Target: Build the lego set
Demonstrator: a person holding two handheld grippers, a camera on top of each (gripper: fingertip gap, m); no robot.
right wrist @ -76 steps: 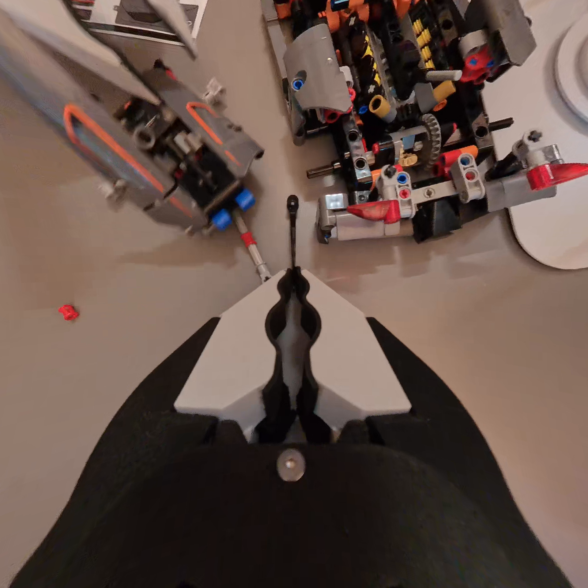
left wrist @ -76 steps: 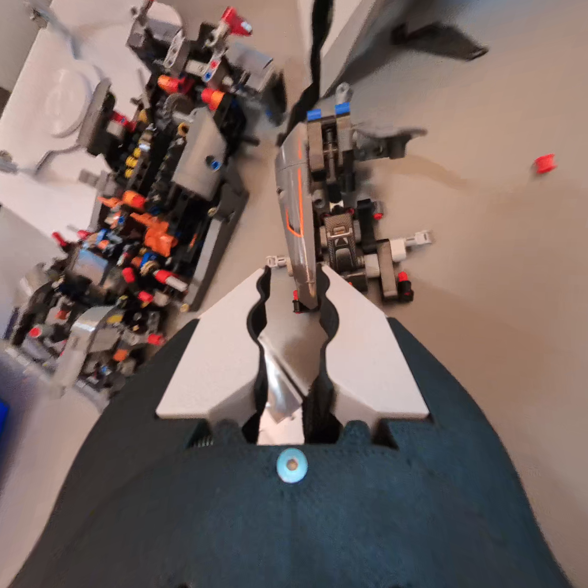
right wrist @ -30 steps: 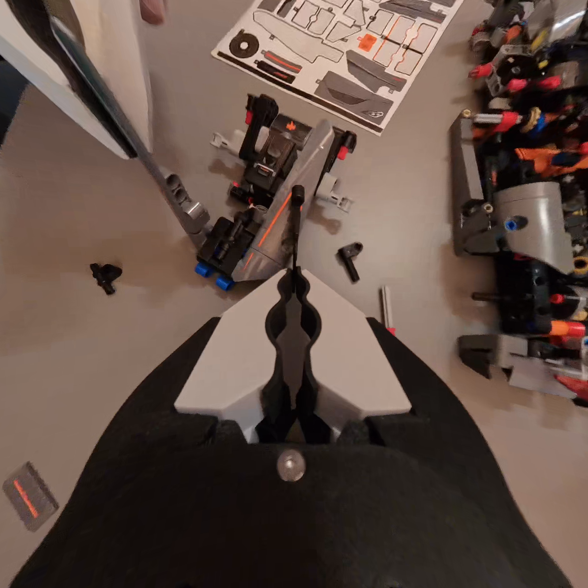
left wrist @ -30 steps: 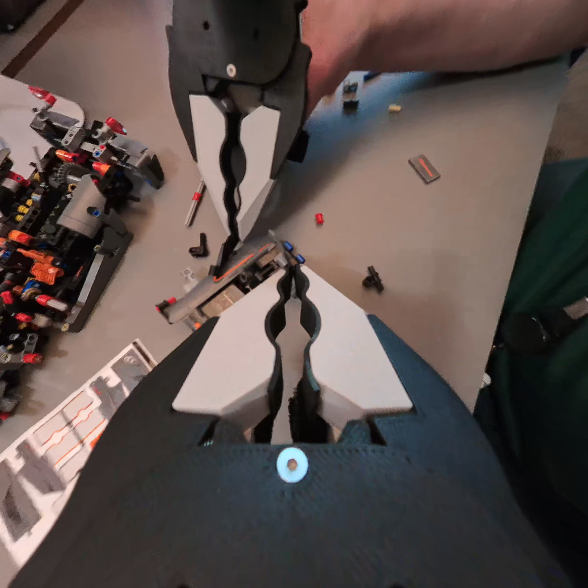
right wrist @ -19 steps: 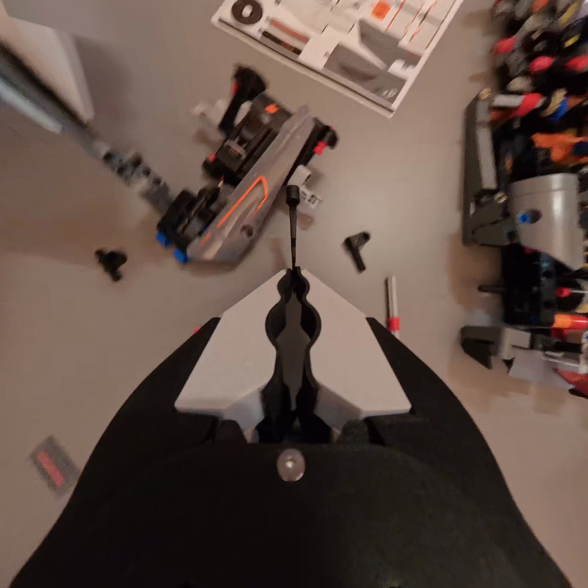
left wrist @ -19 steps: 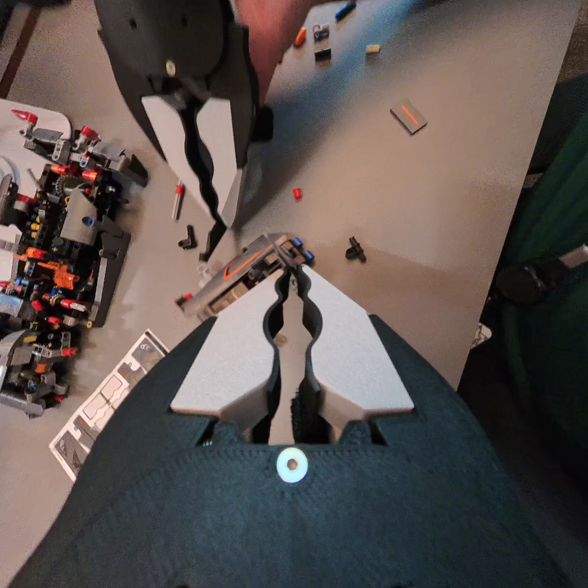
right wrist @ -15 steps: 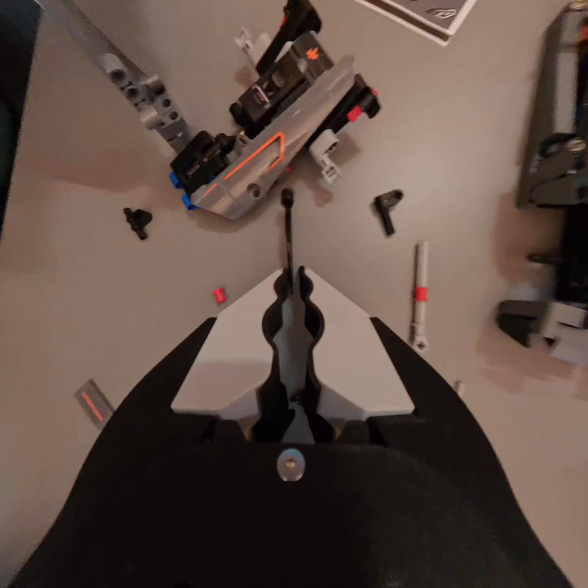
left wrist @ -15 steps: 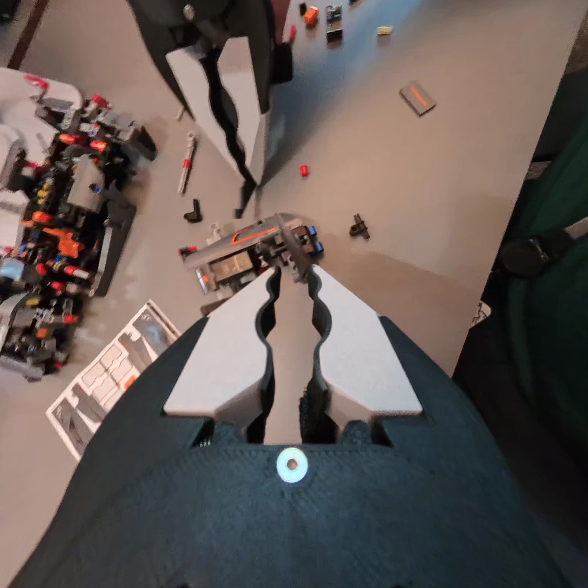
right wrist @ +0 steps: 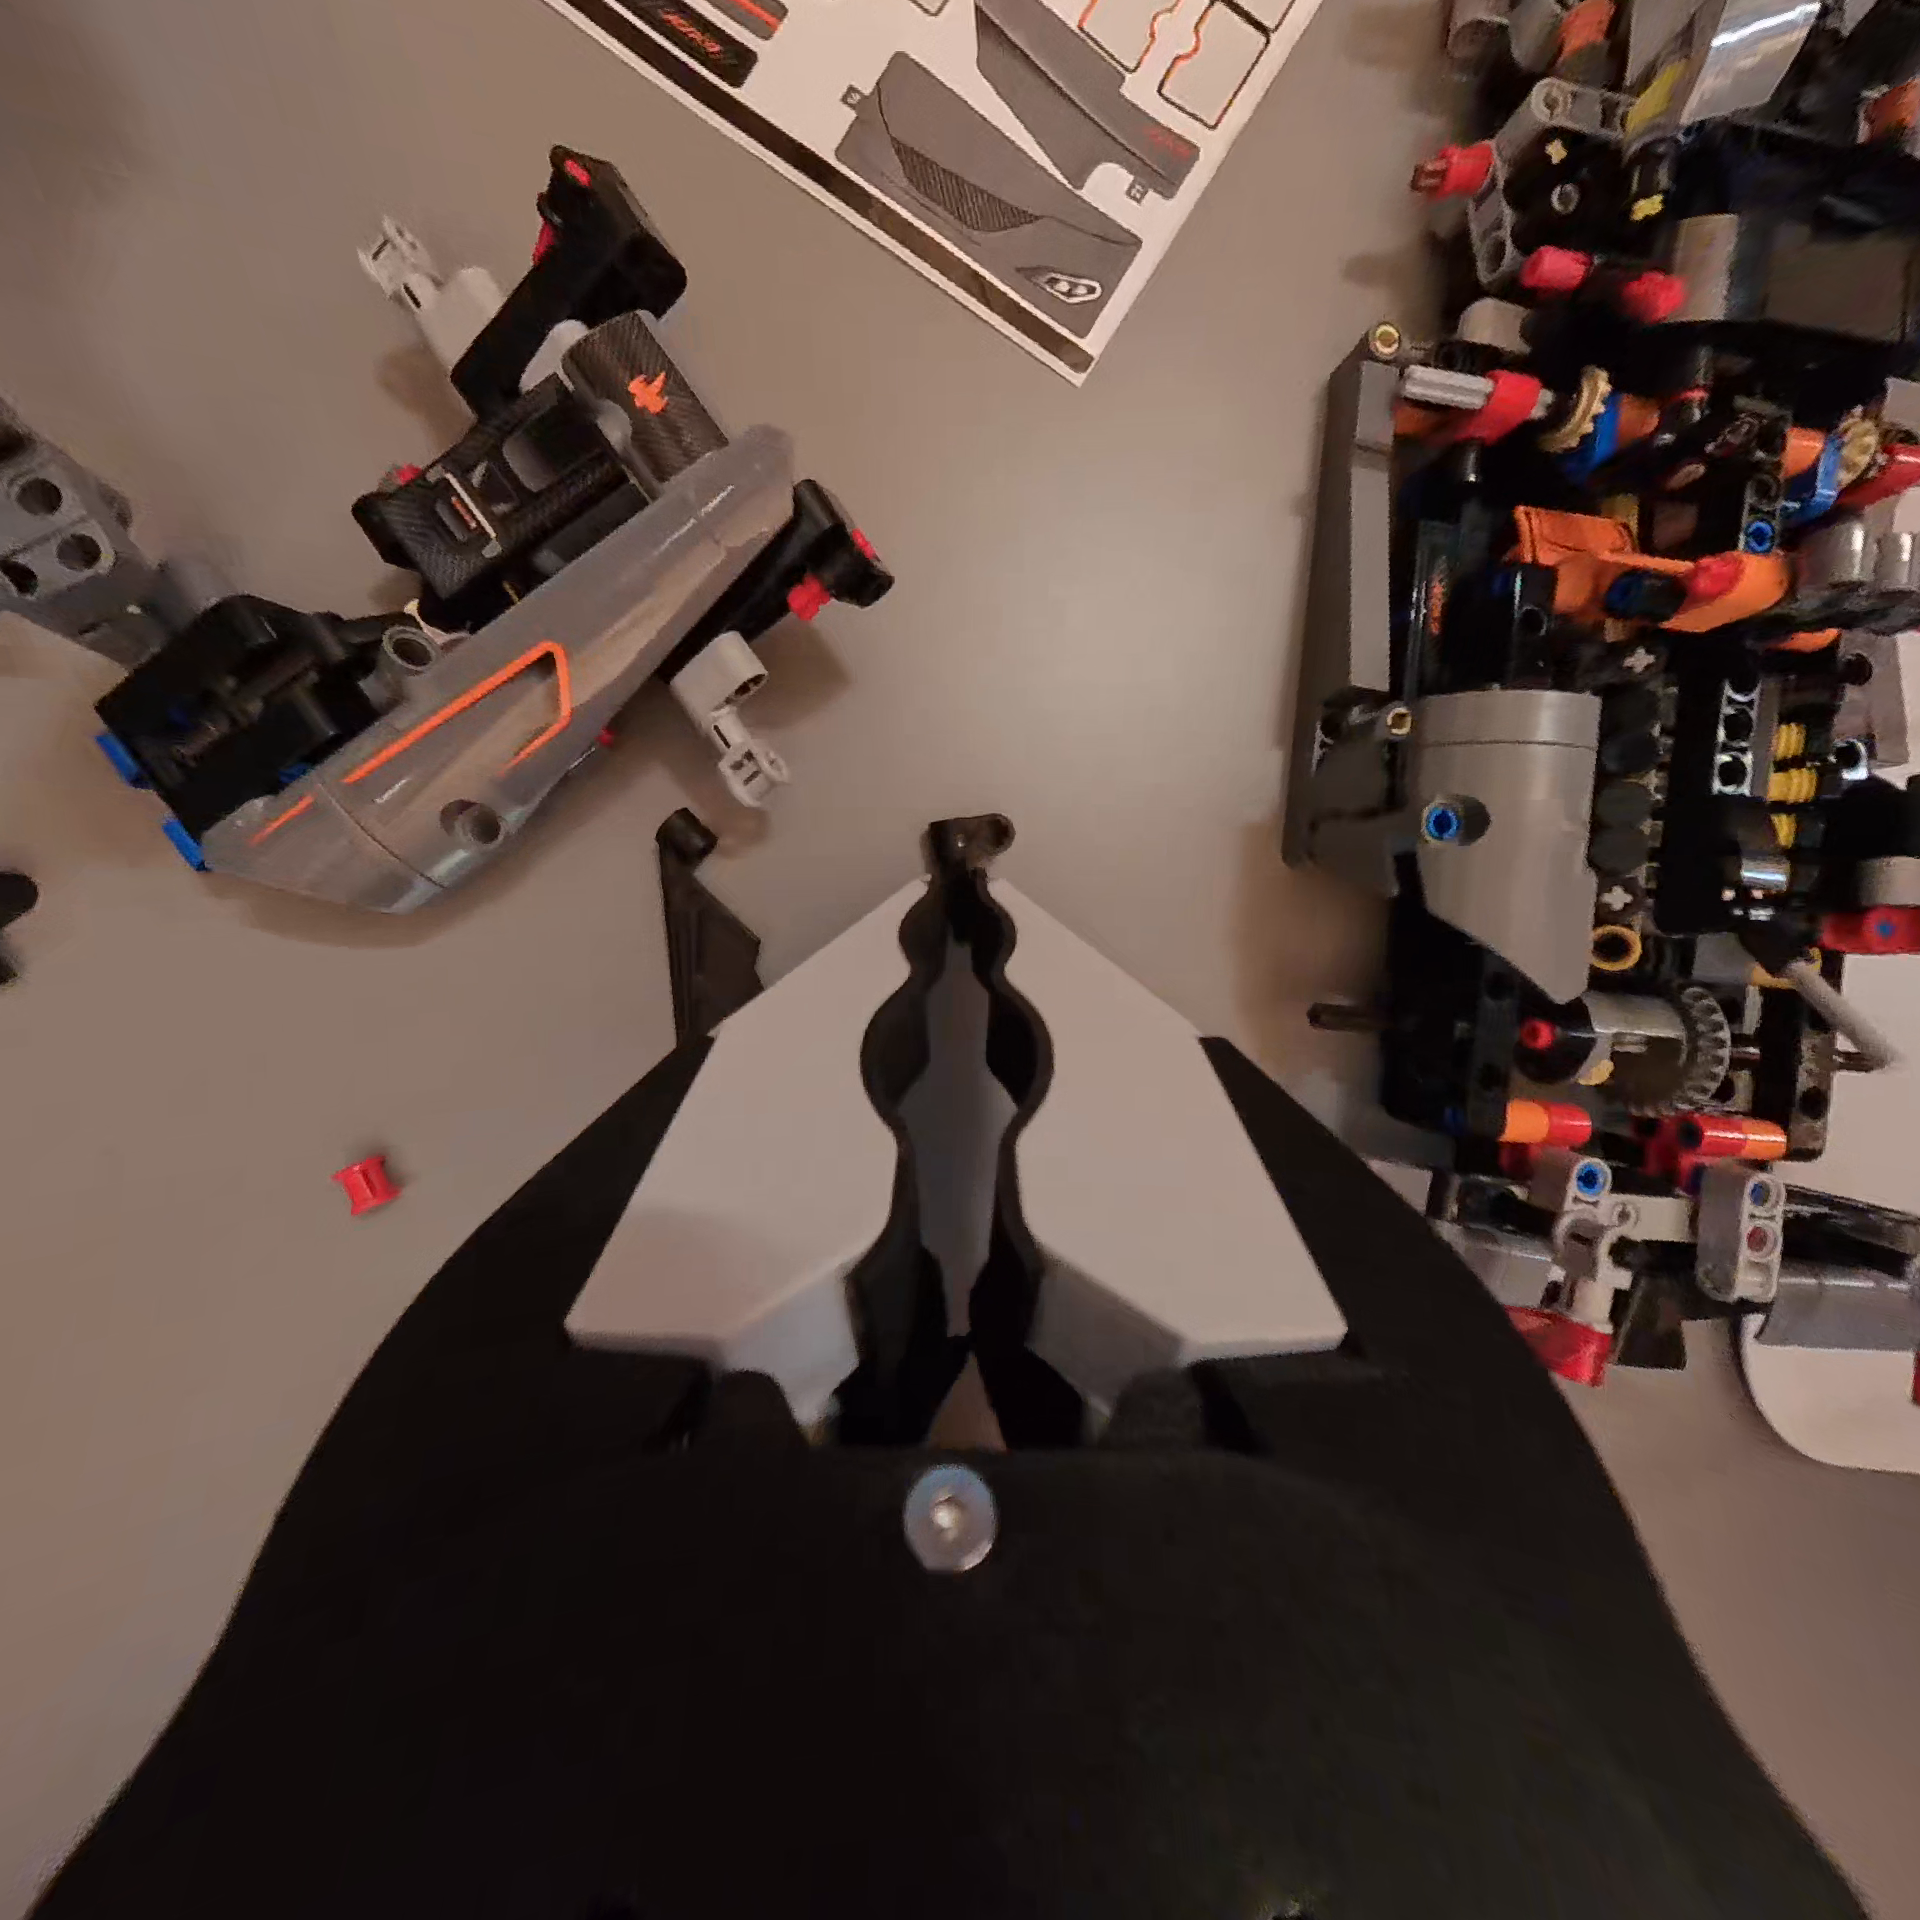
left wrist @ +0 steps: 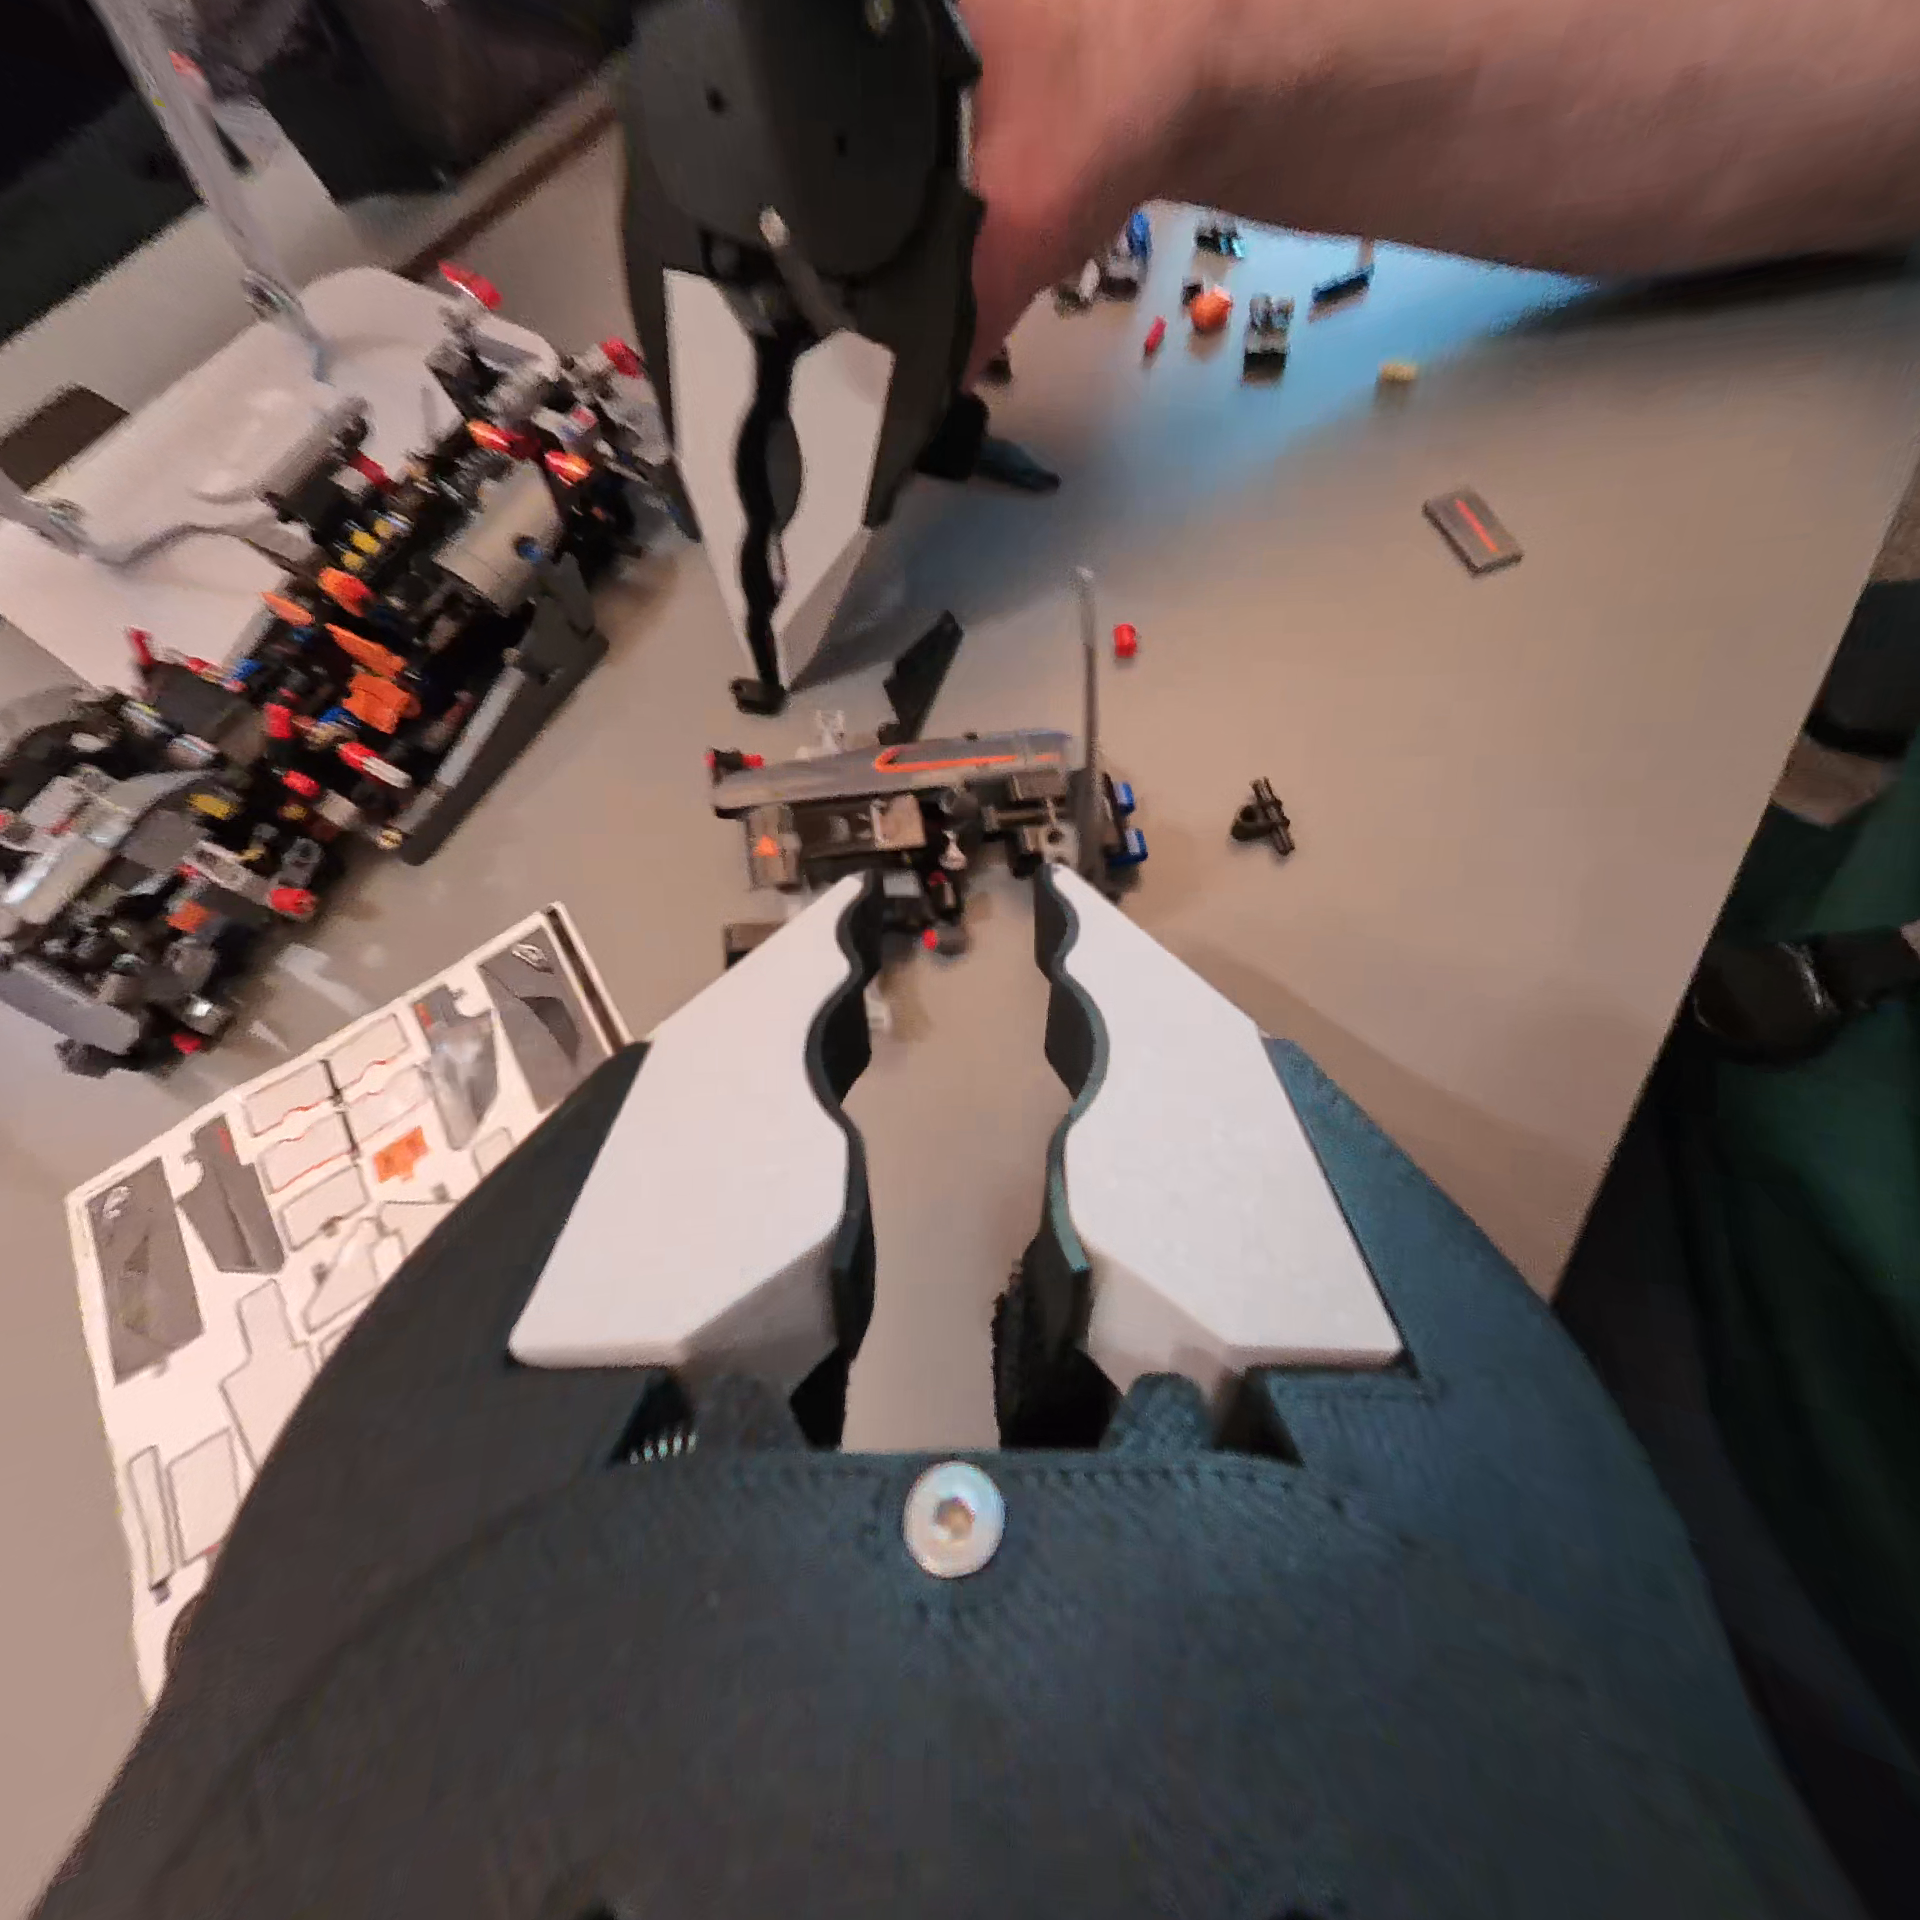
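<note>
Lego pieces cover a grey table [left wrist: 1403,935], with no bin or tray holding any of them; everything lies loose on the bare top. A small grey sub-assembly with orange striping [right wrist: 488,717] [left wrist: 894,790] lies flat near the middle, its long axis running diagonally in the right wrist view, the blue-pinned end low at the left and the black end with red pins high toward the sticker sheet [right wrist: 997,135] [left wrist: 343,1132]. To the side sits the big chassis build [right wrist: 1621,727] [left wrist: 301,665], dense with orange, red and yellow parts, well apart from the small piece. The left gripper [left wrist: 951,894] hangs just short of the sub-assembly with its jaws spread wide and nothing between them. The right gripper [right wrist: 961,883] [left wrist: 764,675] is clenched on a thin black rod piece [right wrist: 966,842], whose eyelet end pokes out past the fingertips, pointing forward along the fingers, close to the table. A black angled part [right wrist: 701,925] lies just beside that gripper, a little red bush [right wrist: 364,1184] farther off, and a dark flat tile with a red stripe [left wrist: 1473,530] near the table's far edge.
</note>
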